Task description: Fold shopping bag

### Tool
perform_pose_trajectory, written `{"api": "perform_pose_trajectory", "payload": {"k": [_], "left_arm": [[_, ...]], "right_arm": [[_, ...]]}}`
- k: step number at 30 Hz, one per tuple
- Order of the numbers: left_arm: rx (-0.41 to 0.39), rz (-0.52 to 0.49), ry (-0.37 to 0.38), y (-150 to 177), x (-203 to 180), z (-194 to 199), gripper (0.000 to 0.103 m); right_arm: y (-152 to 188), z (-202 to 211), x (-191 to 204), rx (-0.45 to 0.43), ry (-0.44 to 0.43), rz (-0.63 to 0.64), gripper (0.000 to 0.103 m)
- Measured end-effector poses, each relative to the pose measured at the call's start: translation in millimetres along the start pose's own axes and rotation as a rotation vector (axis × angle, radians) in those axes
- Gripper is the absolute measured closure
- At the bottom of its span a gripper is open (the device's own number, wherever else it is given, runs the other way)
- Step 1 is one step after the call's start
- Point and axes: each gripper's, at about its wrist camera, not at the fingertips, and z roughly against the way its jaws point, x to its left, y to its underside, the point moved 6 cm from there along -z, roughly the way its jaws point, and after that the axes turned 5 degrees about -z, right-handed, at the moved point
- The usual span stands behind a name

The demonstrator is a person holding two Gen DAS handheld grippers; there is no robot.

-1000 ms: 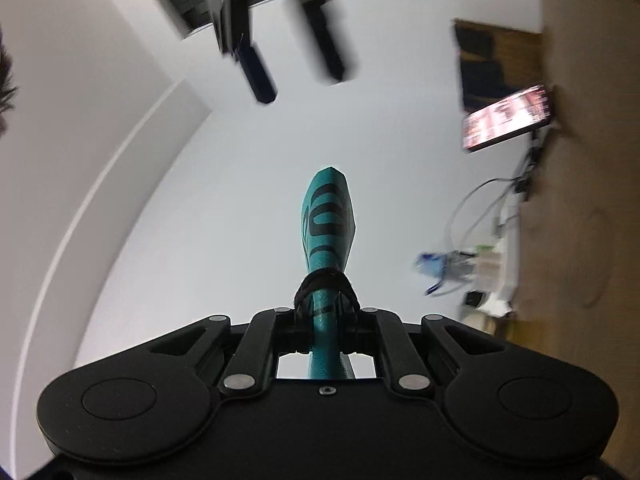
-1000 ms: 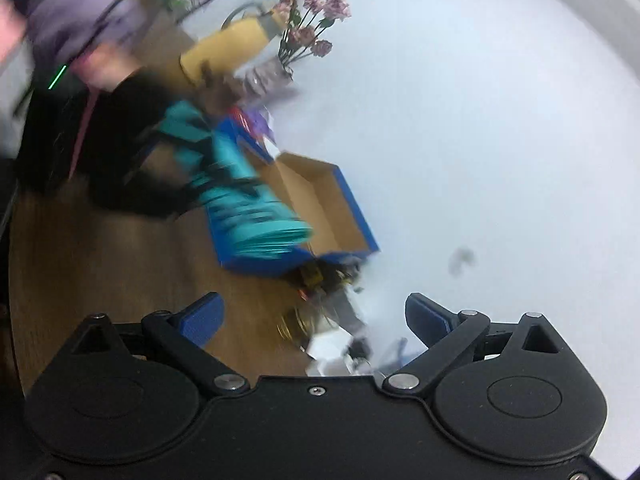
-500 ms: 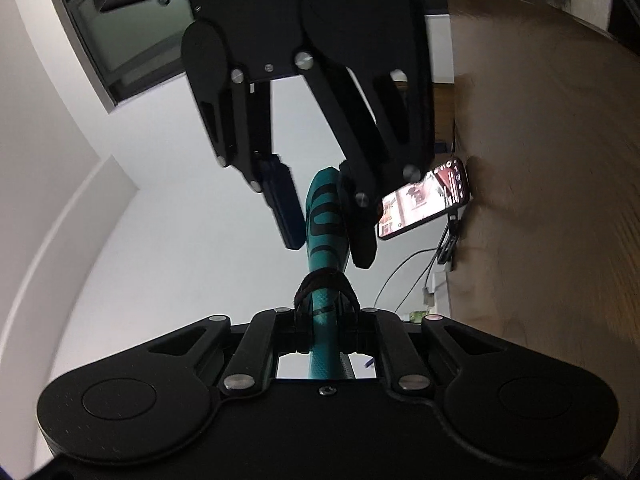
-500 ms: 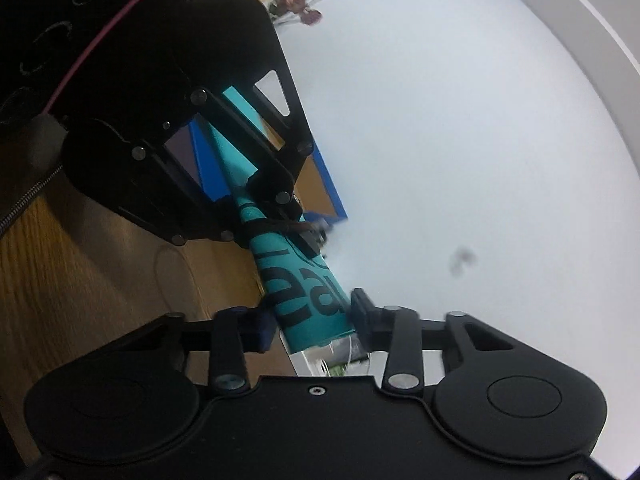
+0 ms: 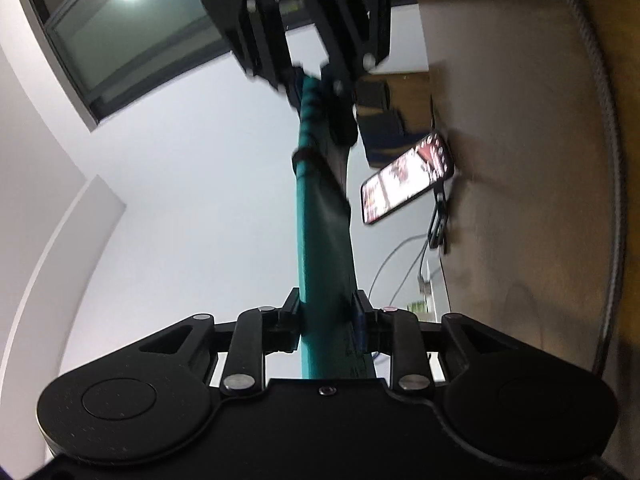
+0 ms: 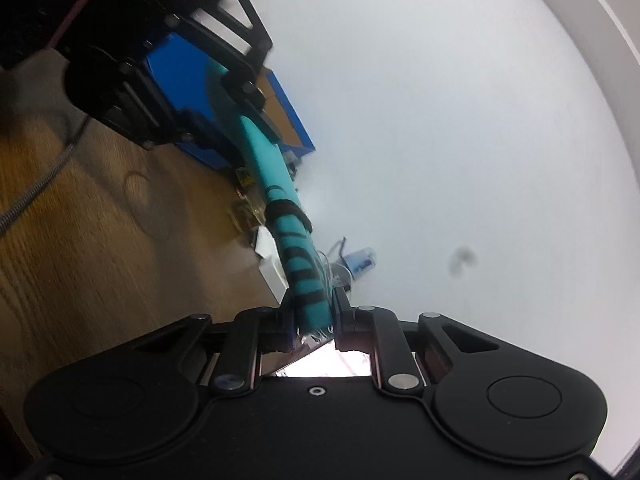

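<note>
The shopping bag point(image 5: 320, 240) is a long teal roll with black lettering and a black band point(image 5: 305, 157) around it. It is held in the air between both grippers. My left gripper point(image 5: 326, 309) is shut on the plain end of the roll. The right gripper point(image 5: 310, 86) appears at the top of the left wrist view, clamped on the far end. In the right wrist view my right gripper point(image 6: 314, 313) is shut on the lettered end of the bag point(image 6: 272, 168), the band point(image 6: 286, 213) sits a little beyond it, and the left gripper point(image 6: 236, 80) holds the other end.
A wooden table point(image 5: 520, 160) lies along the right, with a lit phone point(image 5: 404, 180) on a stand and cables beside it. An open blue box point(image 6: 180, 80) and small clutter point(image 6: 268, 252) sit on the table point(image 6: 100, 220). White wall fills the background.
The right gripper came in and shut on the lettered end of the bag. The grippers drew apart, and the band now sits far from my left fingers instead of right at them.
</note>
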Motion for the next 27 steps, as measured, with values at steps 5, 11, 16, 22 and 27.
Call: {"api": "perform_pose_trajectory", "payload": {"k": [5,11,16,22,27], "left_arm": [[0.017,0.035,-0.003,4,8,8,0.087],[-0.003,0.056,-0.014,-11,10,9,0.091],[-0.014,0.106,-0.004,-33,12,0,0.091],[-0.053,0.045,-0.015,-30,3,13,0.091],[-0.038,0.113,-0.009,-42,5,14,0.082]], "right_arm": [[10,12,2,-0.025,0.018,0.037,0.081],[-1,16,13,-0.068,0.023,0.049,0.086],[-9,18,13,-0.062,0.055,0.015,0.079],[16,25,4,0.018,0.029,-0.014,0.086],[19,39,0,0.012,0.026,-0.011,0.089]]}}
